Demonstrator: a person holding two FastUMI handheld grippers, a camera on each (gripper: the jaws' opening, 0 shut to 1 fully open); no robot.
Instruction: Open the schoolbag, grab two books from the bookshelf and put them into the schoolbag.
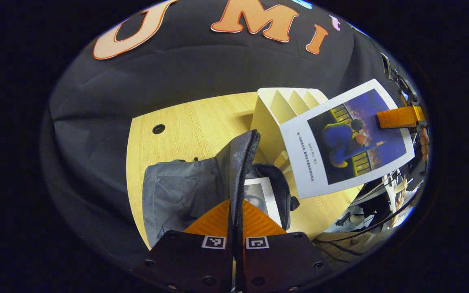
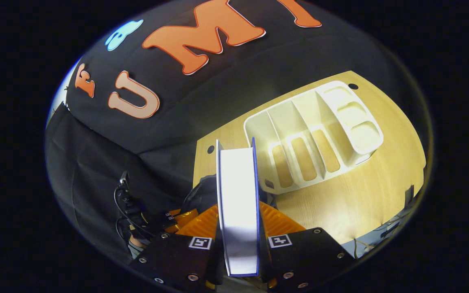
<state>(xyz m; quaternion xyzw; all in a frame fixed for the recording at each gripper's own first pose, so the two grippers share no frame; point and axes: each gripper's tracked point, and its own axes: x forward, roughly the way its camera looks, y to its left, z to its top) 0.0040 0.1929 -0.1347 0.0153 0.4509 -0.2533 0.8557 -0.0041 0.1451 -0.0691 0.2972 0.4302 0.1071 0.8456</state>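
**Two books, one bag, one shelf**

One flat book (image 1: 263, 198) lies inside the soft grey bag (image 1: 177, 195). The left gripper (image 1: 235, 211) pinches the bag's zipper edge. The right gripper (image 2: 238, 228) pinches the second book (image 2: 238, 203) above the wooden table (image 2: 364, 195). The white plastic bookshelf (image 2: 311, 138) has several slots.

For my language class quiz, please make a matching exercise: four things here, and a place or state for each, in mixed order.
Things:
1 schoolbag
2 blue-covered book
3 bookshelf
4 grey-covered book

States:
a inside the open bag
b held by the right tool
c white, standing on the table
d edge pinched by the left tool

Pairs: 1-d; 2-b; 3-c; 4-a
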